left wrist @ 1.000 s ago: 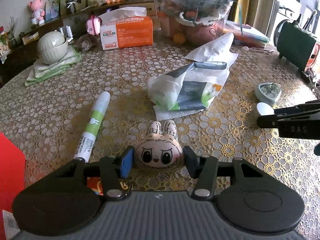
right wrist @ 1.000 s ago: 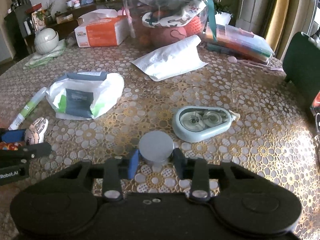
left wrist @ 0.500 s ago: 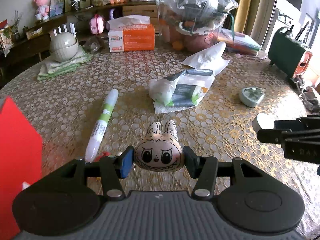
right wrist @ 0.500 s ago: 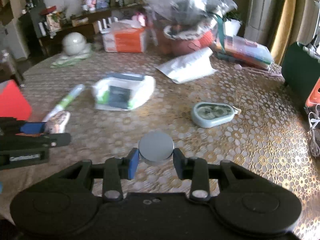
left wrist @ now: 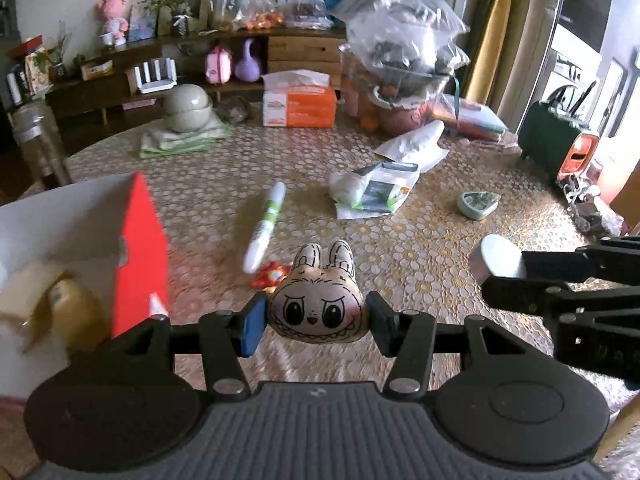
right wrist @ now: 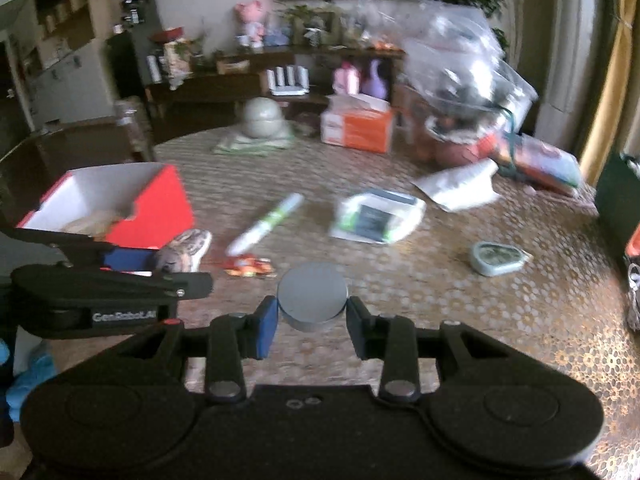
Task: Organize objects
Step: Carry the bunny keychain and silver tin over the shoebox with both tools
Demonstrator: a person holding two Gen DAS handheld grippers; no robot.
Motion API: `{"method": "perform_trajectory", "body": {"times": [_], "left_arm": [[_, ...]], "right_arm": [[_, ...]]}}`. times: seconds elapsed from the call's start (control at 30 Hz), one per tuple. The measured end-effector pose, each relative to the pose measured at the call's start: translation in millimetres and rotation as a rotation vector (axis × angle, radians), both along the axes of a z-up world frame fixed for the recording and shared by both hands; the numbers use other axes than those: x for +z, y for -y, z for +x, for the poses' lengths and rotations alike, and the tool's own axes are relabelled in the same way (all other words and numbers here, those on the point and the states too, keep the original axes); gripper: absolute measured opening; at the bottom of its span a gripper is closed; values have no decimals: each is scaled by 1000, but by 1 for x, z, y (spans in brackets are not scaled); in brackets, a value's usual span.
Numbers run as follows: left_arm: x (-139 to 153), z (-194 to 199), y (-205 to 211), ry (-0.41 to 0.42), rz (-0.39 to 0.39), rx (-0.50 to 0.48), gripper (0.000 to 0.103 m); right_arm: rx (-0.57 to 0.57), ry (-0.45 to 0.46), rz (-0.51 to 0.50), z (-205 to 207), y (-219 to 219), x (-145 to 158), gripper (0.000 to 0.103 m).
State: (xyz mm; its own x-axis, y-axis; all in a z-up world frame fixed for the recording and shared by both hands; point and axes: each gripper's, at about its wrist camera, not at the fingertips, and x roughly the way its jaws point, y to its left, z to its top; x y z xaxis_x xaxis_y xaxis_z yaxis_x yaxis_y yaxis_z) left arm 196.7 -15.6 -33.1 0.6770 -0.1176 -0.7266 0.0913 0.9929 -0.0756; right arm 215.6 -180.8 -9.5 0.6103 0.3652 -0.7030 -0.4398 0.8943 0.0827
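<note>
My left gripper (left wrist: pixel 316 322) is shut on a bunny-face plush toy (left wrist: pixel 318 304) and holds it above the table, right of a red box (left wrist: pixel 136 248) with a white inside. The plush also shows in the right wrist view (right wrist: pixel 184 254), beside the red box (right wrist: pixel 156 208). My right gripper (right wrist: pixel 312 320) is shut on a grey round tin (right wrist: pixel 313 296); the tin shows at the right of the left wrist view (left wrist: pixel 496 260). A white-green marker (left wrist: pixel 266 226), a red wrapper (left wrist: pixel 270 274) and a teal tape dispenser (left wrist: pixel 478 204) lie on the table.
A plastic bag with a pouch (left wrist: pixel 372 190) and a white bag (left wrist: pixel 412 148) lie mid-table. A tissue box (left wrist: pixel 300 106), stacked bowls on cloth (left wrist: pixel 186 112) and full clear bags (left wrist: pixel 404 64) stand at the back. A green appliance (left wrist: pixel 556 140) is at the right edge.
Both grippers have risen and pulled back with their objects held. The red box has come further into view at the left; the red wrapper now lies uncovered below the plush.
</note>
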Motion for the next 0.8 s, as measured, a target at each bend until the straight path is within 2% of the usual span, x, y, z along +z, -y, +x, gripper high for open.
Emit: {"method": "perform_trajectory", "body": {"times": [0.4,0.8], "left_arm": [[28,-55,-65,35,-1,86,52],[36,-73,-148,50,20,207,52]], "right_arm": [[158,49,-2,-41,-85,23,36],[278,53,-15,-42,-173,25,36]]}}
